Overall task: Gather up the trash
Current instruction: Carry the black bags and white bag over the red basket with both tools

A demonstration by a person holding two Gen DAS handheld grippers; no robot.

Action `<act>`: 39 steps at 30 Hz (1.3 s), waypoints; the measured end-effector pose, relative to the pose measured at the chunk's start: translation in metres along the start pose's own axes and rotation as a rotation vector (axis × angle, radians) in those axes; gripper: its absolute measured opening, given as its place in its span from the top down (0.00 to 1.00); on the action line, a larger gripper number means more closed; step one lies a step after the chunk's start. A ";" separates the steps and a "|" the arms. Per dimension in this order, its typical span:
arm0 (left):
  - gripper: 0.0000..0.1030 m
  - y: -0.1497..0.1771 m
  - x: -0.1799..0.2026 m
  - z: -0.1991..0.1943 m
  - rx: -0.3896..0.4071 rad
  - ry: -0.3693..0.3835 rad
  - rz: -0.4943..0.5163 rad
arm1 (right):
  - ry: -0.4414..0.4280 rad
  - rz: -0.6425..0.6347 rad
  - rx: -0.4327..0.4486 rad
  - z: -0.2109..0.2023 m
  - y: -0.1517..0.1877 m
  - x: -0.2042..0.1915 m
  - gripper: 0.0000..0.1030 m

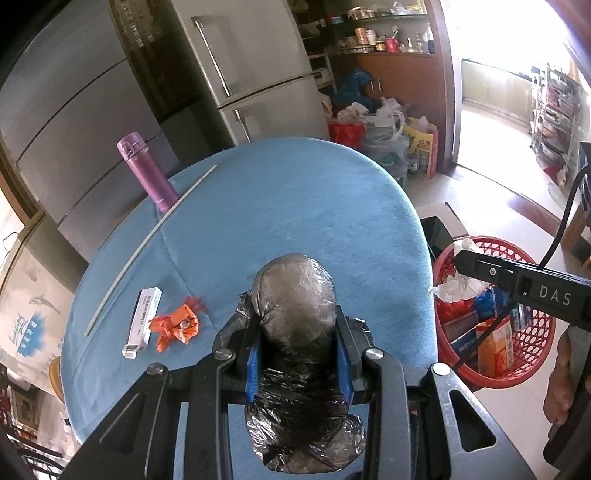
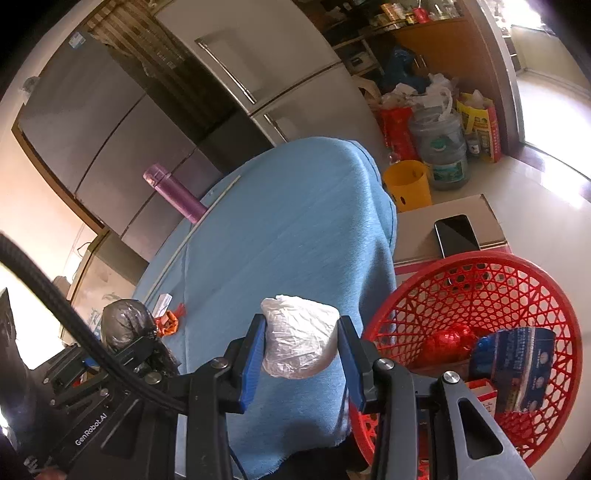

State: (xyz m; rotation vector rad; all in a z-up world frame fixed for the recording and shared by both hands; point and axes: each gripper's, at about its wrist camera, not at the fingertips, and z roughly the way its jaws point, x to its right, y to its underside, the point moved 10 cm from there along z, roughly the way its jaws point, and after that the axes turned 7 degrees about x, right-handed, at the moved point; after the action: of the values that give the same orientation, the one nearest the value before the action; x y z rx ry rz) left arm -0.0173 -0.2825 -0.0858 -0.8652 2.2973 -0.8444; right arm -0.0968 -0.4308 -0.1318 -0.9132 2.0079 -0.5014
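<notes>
Blue tabletop [image 1: 295, 206]: left tool [image 1: 299, 347] grips black bag [image 1: 299, 387] lengthwise.

Silver fridge [image 1: 255, 66], cluttered shelves [image 1: 384, 33], sunlit doorway [image 1: 495, 107], pale floor [image 1: 480, 199]

Blue tabletop [image 1: 295, 206] lies open ahead; red basket [image 2: 480, 266] crowds its right edge.

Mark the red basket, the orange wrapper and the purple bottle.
red basket [image 2: 480, 291], right wrist view, on its mesh wall.
orange wrapper [image 1: 177, 325], left wrist view, on its crumpled middle.
purple bottle [image 1: 147, 173], left wrist view, on its body.
</notes>
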 end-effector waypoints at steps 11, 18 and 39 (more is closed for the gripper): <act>0.66 -0.007 0.018 -0.001 0.002 0.016 0.041 | 0.024 0.027 0.015 -0.014 -0.002 0.023 0.60; 0.66 -0.016 0.034 -0.001 0.011 0.035 0.066 | 0.044 0.045 0.024 -0.022 -0.006 0.039 0.60; 0.66 -0.031 0.077 0.006 0.025 0.094 0.154 | 0.102 0.110 0.059 -0.045 -0.014 0.081 0.60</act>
State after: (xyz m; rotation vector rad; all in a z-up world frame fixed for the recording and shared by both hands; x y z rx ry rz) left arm -0.0513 -0.3580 -0.0874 -0.6411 2.3937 -0.8598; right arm -0.1580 -0.5011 -0.1413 -0.7505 2.1108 -0.5518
